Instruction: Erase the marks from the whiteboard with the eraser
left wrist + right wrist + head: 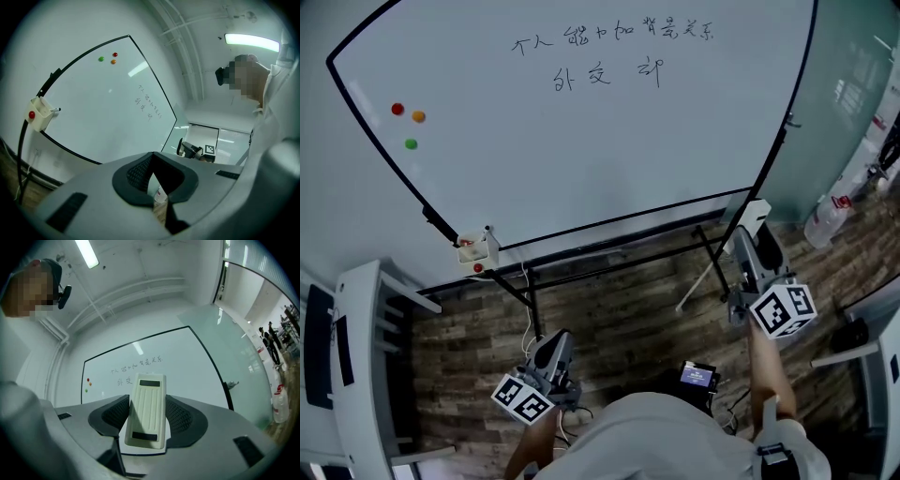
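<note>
Eraser clamped between jaws of right gripper, facing marked whiteboard, left gripper closed, empty

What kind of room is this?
Likely an office or meeting room: a whiteboard on a stand with handwriting, a glass partition wall beside it, and a ceiling tube light.

Office room, freestanding whiteboard, frosted glass partition, ceiling strip light, wood-look floor.
</note>
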Tool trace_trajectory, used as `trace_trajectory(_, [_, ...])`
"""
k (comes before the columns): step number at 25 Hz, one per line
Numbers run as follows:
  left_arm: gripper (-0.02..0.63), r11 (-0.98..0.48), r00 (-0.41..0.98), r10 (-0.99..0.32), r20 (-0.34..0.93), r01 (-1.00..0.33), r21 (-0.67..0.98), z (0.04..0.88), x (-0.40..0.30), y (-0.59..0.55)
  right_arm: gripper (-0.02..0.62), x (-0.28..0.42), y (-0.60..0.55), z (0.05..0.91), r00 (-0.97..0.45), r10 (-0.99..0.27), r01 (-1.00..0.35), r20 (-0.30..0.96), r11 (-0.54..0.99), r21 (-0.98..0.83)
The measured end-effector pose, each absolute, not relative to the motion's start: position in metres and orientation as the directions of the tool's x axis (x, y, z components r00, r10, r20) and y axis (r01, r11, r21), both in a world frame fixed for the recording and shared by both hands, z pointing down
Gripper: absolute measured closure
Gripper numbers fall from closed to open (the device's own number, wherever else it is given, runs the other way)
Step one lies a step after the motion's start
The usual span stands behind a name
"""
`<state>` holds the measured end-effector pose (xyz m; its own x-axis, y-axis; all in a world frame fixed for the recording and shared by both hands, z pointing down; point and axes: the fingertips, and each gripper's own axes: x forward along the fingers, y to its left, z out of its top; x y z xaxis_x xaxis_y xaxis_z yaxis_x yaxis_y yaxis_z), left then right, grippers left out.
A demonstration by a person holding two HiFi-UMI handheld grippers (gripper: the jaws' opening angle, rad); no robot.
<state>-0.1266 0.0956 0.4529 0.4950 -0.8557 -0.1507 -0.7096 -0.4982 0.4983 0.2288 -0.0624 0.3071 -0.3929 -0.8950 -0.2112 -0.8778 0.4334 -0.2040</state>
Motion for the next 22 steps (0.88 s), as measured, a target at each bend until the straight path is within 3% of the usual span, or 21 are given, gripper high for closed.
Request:
trace_trajectory(5, [0.600,-0.469,0.475,-0.871,-0.126,-0.727,0.502,0.459,-0.133,0.085,0.336,0.251,-0.109,0.304,-0.277,-0.946,-0.933,-0.166,0.306,-0.191])
trace_trajectory(11, [0.600,-0.421,0.408,-0.903,-0.132,-0.785,0.454,0.446,-0.134,0.032,0.336,0.270,-0.189,0.264,-0.269,-0.937,-0.938,-0.221,0.307,-0.161])
trace_trajectory(22, [0.569,-0.379,0.295,-0.906,-0.303,-0.885,0.271,0.355,-0.109,-0.106,0.336,0.296,-0.329,0.148,-0.322,-0.890,-0.932,-0.322,0.358,-0.058])
